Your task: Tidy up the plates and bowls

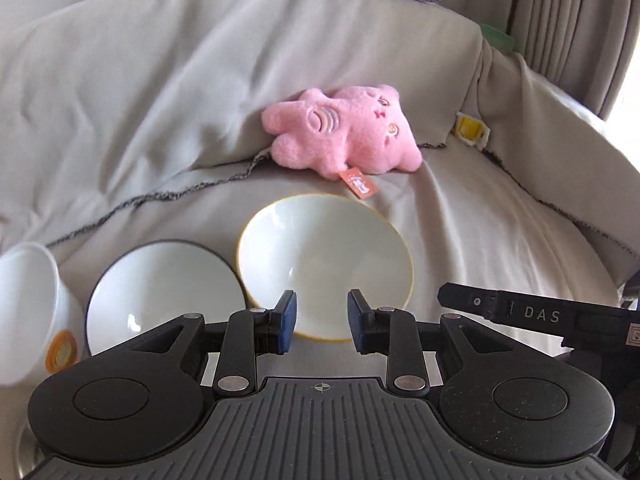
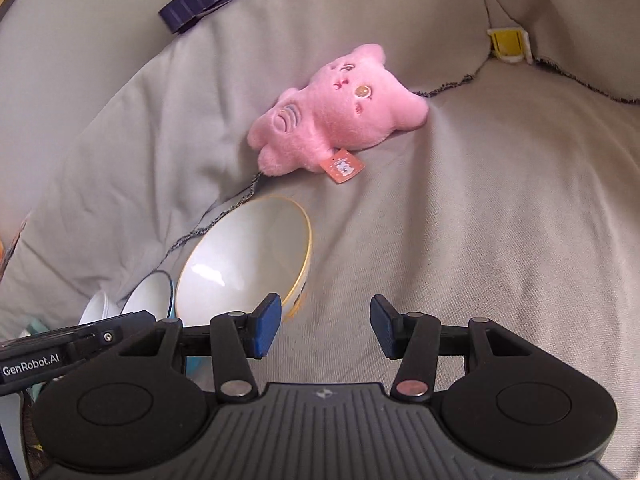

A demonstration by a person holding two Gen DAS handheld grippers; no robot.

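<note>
Three bowls lie in a row on a beige-covered sofa. A white bowl with a yellow rim (image 1: 324,264) (image 2: 244,264) is the largest. To its left is a white bowl with a dark rim (image 1: 164,292) (image 2: 150,294). A white bowl with an orange mark (image 1: 32,304) leans at the far left; only a sliver of that white bowl (image 2: 96,306) shows in the right wrist view. My left gripper (image 1: 322,322) is open in front of the yellow-rimmed bowl's near edge, with nothing between its pads. My right gripper (image 2: 326,330) is open over bare fabric just right of that bowl.
A pink plush toy (image 1: 344,132) (image 2: 336,112) with an orange tag lies behind the bowls. A yellow and white clip (image 1: 470,128) (image 2: 508,46) sits at the sofa's corner. The other gripper's black body (image 1: 532,314) (image 2: 56,348) shows at each frame's side. Curtains (image 1: 560,20) hang at the right.
</note>
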